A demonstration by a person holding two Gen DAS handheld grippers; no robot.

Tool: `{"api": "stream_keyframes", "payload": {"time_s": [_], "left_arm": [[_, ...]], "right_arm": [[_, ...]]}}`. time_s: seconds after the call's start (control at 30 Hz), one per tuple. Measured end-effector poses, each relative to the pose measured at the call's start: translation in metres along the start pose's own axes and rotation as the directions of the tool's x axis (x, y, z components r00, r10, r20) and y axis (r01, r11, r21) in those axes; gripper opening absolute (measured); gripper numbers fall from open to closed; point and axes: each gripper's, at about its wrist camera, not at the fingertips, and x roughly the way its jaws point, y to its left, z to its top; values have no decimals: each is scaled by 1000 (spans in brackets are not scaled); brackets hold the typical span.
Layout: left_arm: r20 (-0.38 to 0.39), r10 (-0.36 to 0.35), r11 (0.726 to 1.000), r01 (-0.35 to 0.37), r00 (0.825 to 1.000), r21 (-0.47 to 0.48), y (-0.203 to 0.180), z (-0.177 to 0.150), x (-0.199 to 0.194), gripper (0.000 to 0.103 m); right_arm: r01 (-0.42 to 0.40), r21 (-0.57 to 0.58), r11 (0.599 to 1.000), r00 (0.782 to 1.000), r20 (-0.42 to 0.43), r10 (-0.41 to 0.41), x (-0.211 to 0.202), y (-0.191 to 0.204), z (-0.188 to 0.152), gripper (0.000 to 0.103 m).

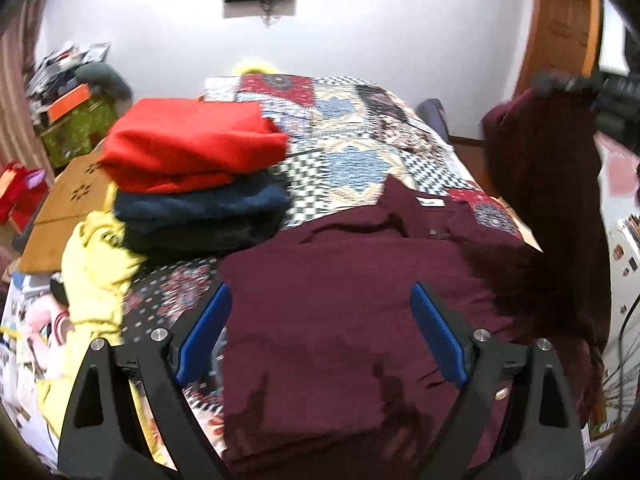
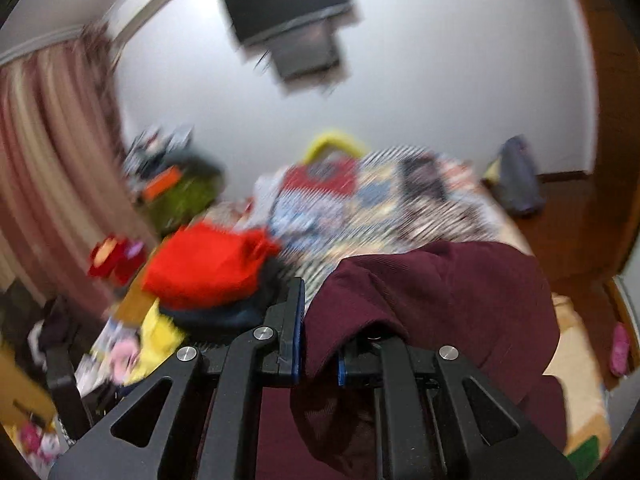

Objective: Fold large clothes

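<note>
A maroon shirt (image 1: 352, 280) lies spread on the patterned bedspread (image 1: 352, 148), collar and white label at the far side. My left gripper (image 1: 320, 300) is open and empty, hovering over the shirt's near part. My right gripper (image 2: 318, 320) is shut on a fold of the maroon shirt (image 2: 432, 288) and holds it raised; the cloth drapes over its right finger. In the left wrist view the right gripper (image 1: 600, 92) shows at the far right with the lifted maroon cloth hanging below it.
A folded pile with a red garment (image 1: 192, 144) on top of dark blue ones (image 1: 204, 216) sits on the bed's left. A crumpled yellow garment (image 1: 96, 272) lies beside it. Clutter stands by the curtain; a door at right.
</note>
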Motion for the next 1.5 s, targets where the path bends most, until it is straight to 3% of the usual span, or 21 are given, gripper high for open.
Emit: {"api": "stream_keyframes", "payload": {"time_s": [0.13, 0.23, 0.37, 0.43, 0.5, 0.53, 0.77, 0.83, 0.9, 1.0, 1.23, 1.33, 1.5], "left_arm": [[-15, 30, 998, -30, 999, -46, 26, -10, -5, 91], [-31, 53, 996, -56, 998, -73, 42, -19, -6, 91], [-52, 77, 991, -82, 996, -105, 56, -31, -7, 91], [-60, 84, 989, -90, 995, -114, 59, -33, -6, 91], [-64, 90, 988, -97, 994, -119, 61, -34, -5, 91], [-63, 91, 988, -99, 994, -120, 61, -33, -5, 91], [-52, 61, 993, -66, 997, -95, 42, -20, -1, 91], [-58, 44, 995, -48, 997, -84, 32, -15, 4, 91], [-66, 31, 997, -35, 997, -62, 19, -11, 10, 91], [-73, 11, 1000, -12, 997, -11, -5, -1, 21, 91], [-118, -47, 996, 55, 992, 66, -53, 25, 55, 91], [-155, -41, 995, 55, 987, 87, -66, 34, 78, 91], [-249, 30, 993, 0, 968, 120, -75, 36, 127, 91]], "right_arm": [[-50, -63, 997, 979, -200, 37, 66, 26, -34, 11], [-76, -87, 993, 934, -355, 41, 107, 34, -69, 13], [-81, -96, 992, 880, -474, 26, 126, 36, -107, 18], [-100, -99, 990, 854, -519, 34, 129, 40, -113, 36], [-138, -93, 986, 831, -553, 64, 125, 46, -116, 64], [-151, -101, 983, 831, -552, 71, 120, 49, -115, 66], [-110, -189, 976, 908, -418, 22, 79, 40, -86, 67], [-80, -191, 978, 932, -362, 6, 65, 29, -77, 69], [-44, -199, 979, 952, -307, -19, 50, 15, -67, 79], [29, -204, 979, 974, -214, -73, 22, -13, -56, 82], [200, -160, 967, 960, -165, -226, -11, -85, -47, 82], [261, -136, 956, 941, -186, -284, -18, -115, -54, 82], [325, -98, 941, 897, -284, -340, -12, -160, -84, 82]]}}
